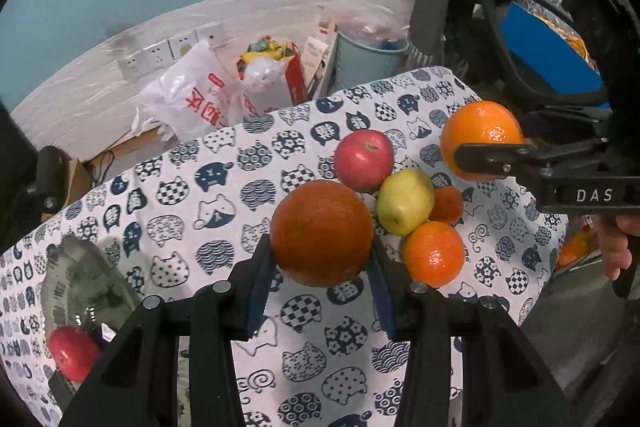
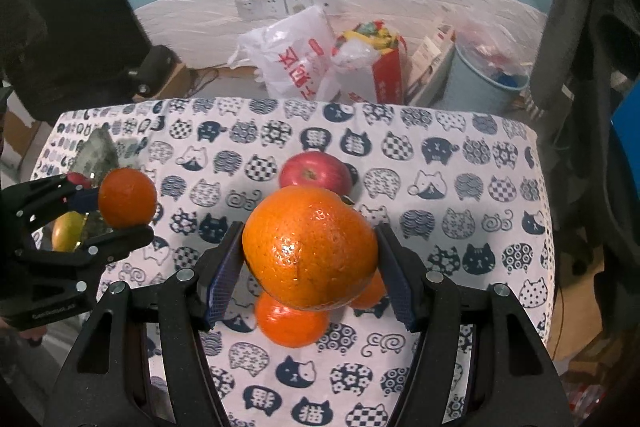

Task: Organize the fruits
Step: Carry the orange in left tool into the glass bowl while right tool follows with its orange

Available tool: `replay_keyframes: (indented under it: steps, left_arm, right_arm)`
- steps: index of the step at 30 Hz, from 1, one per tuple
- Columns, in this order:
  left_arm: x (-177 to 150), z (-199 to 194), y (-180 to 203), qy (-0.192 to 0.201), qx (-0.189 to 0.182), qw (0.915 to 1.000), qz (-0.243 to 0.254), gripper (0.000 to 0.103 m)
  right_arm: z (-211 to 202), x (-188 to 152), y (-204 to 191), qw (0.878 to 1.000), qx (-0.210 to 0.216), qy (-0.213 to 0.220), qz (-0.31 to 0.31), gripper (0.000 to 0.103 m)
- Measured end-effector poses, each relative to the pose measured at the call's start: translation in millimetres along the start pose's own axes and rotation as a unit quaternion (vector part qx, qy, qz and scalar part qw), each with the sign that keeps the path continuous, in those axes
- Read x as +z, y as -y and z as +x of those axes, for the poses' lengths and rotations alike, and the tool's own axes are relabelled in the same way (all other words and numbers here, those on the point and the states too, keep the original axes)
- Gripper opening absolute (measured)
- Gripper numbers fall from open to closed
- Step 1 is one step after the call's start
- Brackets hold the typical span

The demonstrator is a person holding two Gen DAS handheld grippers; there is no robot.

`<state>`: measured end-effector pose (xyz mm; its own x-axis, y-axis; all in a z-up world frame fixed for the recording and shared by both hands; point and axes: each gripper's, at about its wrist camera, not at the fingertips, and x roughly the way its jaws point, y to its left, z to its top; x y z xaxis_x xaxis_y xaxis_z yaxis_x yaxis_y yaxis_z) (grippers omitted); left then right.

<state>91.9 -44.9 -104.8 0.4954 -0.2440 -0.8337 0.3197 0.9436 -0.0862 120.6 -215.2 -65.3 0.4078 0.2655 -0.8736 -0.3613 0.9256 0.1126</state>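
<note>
The left gripper clamps a dark orange between its pads, above the cat-print tablecloth. The right gripper grips a bright orange the same way. At 1 o'clock of the left gripper, a red apple, yellow apple and two small oranges cluster touching. Open cloth stretches toward 10 o'clock, up to the far edge. Only the left view shows a glass bowl at 8 o'clock holding another red fruit.
</note>
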Motion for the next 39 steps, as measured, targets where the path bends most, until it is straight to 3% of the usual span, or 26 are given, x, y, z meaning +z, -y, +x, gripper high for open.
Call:
replay_keyframes:
  steps: [19, 39]
  left_arm:
    - [-38, -42, -65, 0.016, 0.037, 0.9969, -0.068, 0.046]
    - [-88, -63, -132, 0.012, 0.072, 0.9858, -0.151, 0.046]
  right_arm:
    - [6, 23, -79, 0.997, 0.046, 0.010, -0.058, 0.065]
    - [29, 43, -167, 0.990, 0.095, -0.004, -0.104, 0.065]
